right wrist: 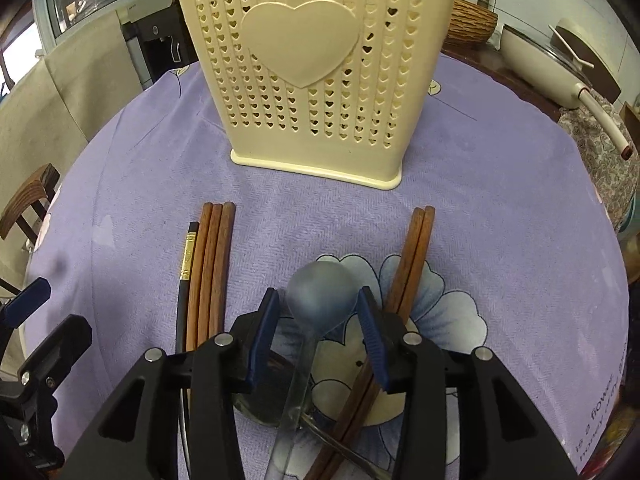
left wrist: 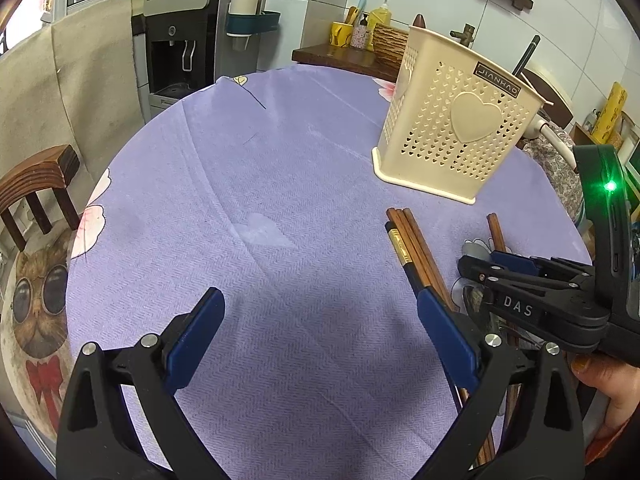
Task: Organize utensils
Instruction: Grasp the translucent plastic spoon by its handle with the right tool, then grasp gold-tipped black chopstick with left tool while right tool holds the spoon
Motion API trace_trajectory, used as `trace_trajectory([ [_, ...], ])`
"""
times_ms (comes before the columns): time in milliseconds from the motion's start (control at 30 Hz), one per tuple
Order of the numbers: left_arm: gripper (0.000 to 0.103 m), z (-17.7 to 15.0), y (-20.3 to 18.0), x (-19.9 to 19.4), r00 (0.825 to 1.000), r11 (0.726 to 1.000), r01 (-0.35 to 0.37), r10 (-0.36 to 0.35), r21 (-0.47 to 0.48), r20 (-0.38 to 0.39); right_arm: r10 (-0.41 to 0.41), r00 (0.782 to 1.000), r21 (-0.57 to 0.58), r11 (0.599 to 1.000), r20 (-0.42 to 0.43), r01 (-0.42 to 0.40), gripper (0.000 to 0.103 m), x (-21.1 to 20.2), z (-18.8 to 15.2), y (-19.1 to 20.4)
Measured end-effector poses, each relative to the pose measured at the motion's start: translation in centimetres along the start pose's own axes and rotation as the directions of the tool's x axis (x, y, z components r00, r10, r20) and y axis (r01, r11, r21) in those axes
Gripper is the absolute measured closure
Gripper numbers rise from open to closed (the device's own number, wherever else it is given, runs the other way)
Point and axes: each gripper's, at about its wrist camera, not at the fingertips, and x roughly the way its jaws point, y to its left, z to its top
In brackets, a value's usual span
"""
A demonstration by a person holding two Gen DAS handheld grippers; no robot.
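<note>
A cream utensil holder (right wrist: 316,76) with heart-shaped holes stood upright at the far side of the desk (right wrist: 500,200), which was covered in a lilac cloth. Near it lay three brown chopsticks (right wrist: 212,264) side by side with a black gold-banded chopstick (right wrist: 187,264) just to their left, and a separate brown pair (right wrist: 412,260) to the right. The right gripper (right wrist: 320,316) pointed down over a translucent spoon (right wrist: 320,292), its blue pads apart on either side of the spoon's bowl and not pressing on it. The left gripper (left wrist: 320,328) hovered over bare cloth to the left, its jaws wide apart and holding nothing.
</note>
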Motion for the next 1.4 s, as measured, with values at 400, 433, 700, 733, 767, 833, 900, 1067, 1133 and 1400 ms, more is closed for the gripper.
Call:
trace_trajectory([
  [400, 0.014, -0.5, -2.8, 0.8, 0.998, 0.995, 0.046, -0.042, 0.083, -0.042, 0.049, 0.998, 0.005, 0.999, 0.041, -0.050, 0.068, -0.5, 0.0, -0.9],
  [433, 0.015, -0.5, -3.2, 1.0, 0.998, 0.994, 0.048, -0.044, 0.096, -0.047, 0.056, 0.997, 0.018, 0.998, 0.053, -0.057, 0.068, -0.9, -0.2, -1.4],
  [700, 0.025, -0.7, -5.4, 3.2, 0.996, 0.988, 0.040, -0.027, 0.152, -0.090, 0.096, 0.983, 0.067, 0.992, 0.158, -0.107, 0.068, -4.7, -0.9, -3.4],
  [733, 0.025, -0.7, -5.5, 3.5, 0.995, 0.987, 0.035, -0.020, 0.156, -0.095, 0.099, 0.981, 0.070, 0.991, 0.168, -0.112, 0.068, -5.1, -0.9, -3.5],
  [767, 0.025, -0.9, -5.5, 3.7, 0.995, 0.987, 0.030, -0.015, 0.157, -0.095, 0.104, 0.979, 0.071, 0.991, 0.175, -0.118, 0.068, -5.5, -1.0, -3.7],
  [833, 0.025, -1.1, -5.7, 3.7, 0.996, 0.986, 0.018, -0.004, 0.167, -0.084, 0.114, 0.976, 0.071, 0.989, 0.186, -0.129, 0.068, -5.9, -1.1, -4.0],
  [900, 0.025, -0.9, -5.7, 3.8, 0.996, 0.986, 0.013, 0.001, 0.165, -0.085, 0.123, 0.973, 0.068, 0.988, 0.195, -0.139, 0.068, -6.0, -1.4, -3.8],
  [1067, 0.025, -1.0, -4.6, 3.4, 0.996, 0.989, -0.007, 0.020, 0.150, -0.087, 0.136, 0.970, 0.058, 0.987, 0.203, -0.150, 0.068, -6.5, -1.5, -3.9],
  [1133, 0.025, -1.1, -3.8, 3.2, 0.995, 0.990, -0.025, 0.038, 0.139, -0.087, 0.142, 0.969, 0.061, 0.986, 0.203, -0.157, 0.068, -6.6, -1.5, -4.0],
  [1400, 0.027, -0.2, -4.4, 3.0, 0.997, 0.992, -0.027, 0.037, 0.124, -0.075, 0.153, 0.965, 0.049, 0.985, 0.211, -0.167, 0.068, -6.8, -1.7, -3.5],
])
